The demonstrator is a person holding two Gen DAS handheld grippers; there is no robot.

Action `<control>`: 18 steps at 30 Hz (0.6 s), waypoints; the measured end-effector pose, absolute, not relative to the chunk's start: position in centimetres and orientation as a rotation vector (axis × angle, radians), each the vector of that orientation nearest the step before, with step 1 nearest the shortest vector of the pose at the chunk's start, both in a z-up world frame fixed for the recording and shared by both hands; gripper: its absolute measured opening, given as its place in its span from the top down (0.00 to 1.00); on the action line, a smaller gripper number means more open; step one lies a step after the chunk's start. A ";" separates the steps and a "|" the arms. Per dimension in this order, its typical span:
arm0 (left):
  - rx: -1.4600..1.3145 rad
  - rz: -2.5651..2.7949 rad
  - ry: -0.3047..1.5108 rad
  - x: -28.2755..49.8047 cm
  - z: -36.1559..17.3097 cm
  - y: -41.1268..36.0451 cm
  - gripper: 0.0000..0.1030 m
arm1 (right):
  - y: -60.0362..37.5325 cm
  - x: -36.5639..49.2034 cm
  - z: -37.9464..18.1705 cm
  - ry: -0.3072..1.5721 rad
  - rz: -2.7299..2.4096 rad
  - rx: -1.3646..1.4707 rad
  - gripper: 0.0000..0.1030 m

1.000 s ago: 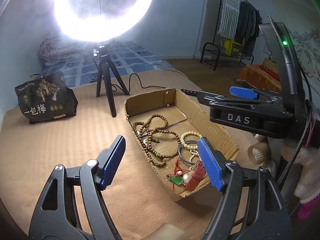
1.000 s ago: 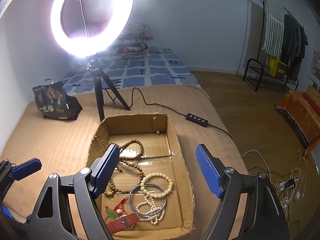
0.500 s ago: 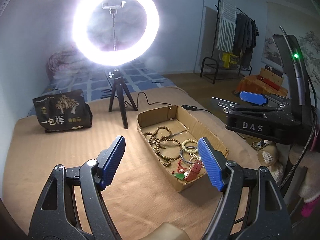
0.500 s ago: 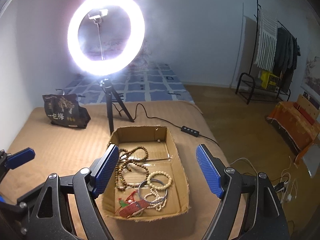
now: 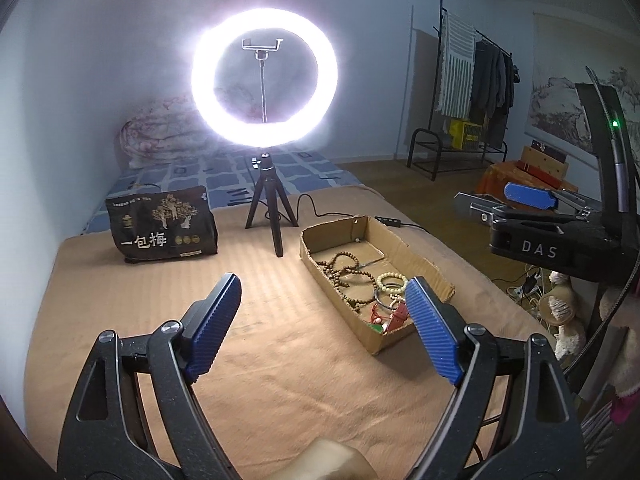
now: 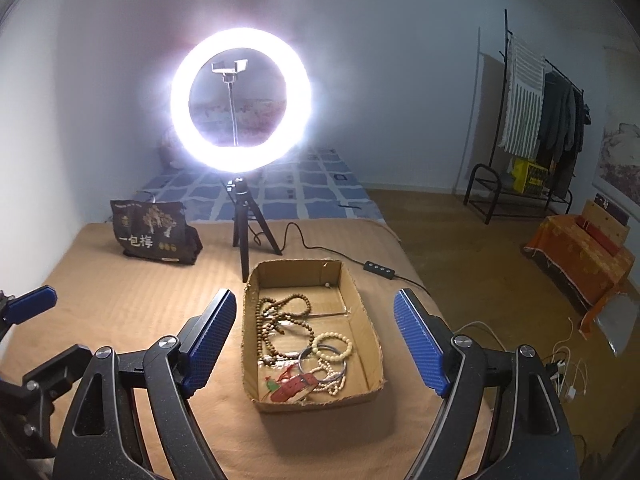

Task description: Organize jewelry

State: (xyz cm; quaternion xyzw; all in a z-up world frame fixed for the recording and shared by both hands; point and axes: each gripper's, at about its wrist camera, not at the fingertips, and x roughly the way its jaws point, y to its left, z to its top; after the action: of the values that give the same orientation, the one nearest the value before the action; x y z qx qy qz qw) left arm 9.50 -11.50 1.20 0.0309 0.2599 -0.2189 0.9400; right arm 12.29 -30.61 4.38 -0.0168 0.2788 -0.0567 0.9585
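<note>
A shallow cardboard box (image 6: 370, 336) lies on the tan bed cover (image 6: 120, 304); it also shows in the left wrist view (image 5: 424, 268). It holds brown wooden bead strands (image 6: 280, 316), a cream bead bracelet (image 6: 332, 346), a metal bangle (image 6: 310, 354), a white bead string and a red strap piece (image 6: 294, 386). My right gripper (image 6: 316, 344) is open and empty, held above and in front of the box. My left gripper (image 5: 324, 328) is open and empty, to the left of the box. The right gripper's body (image 5: 536, 236) shows at the right of the left wrist view.
A lit ring light (image 6: 240, 104) on a black tripod (image 6: 244, 232) stands behind the box, its cable and switch (image 6: 378, 268) trailing right. A black bag (image 6: 154, 232) sits at the back left. The bed's right edge drops to a wooden floor with cables (image 6: 568, 372).
Both grippers have pulled back and up from the box, so it looks smaller and farther away. Both stay open and empty.
</note>
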 end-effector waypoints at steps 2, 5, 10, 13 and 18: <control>0.072 -0.449 0.529 9.1 1.2 -11.4 0.13 | -30.3 11.6 4.5 0.550 -0.117 -0.041 0.21; 0.082 -0.451 0.527 8.5 1.2 -11.4 0.07 | -29.7 10.9 4.5 0.532 -0.120 -0.056 0.21; 0.105 -0.443 0.510 7.7 1.4 -11.7 0.02 | -29.7 10.3 4.5 0.528 -0.108 -0.039 0.21; 0.123 -0.420 0.505 7.4 1.4 -11.9 0.01 | -29.8 10.0 4.5 0.518 -0.109 -0.026 0.21; 0.134 -0.386 0.517 7.6 1.1 -12.1 0.01 | -29.9 9.9 4.5 0.502 -0.122 -0.026 0.20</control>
State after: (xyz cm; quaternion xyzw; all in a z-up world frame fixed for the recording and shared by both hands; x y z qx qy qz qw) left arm 7.61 -12.06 1.14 0.0656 0.2539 -0.1894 0.9462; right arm 9.92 -29.85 4.54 -0.0129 0.2483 -0.0605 0.9667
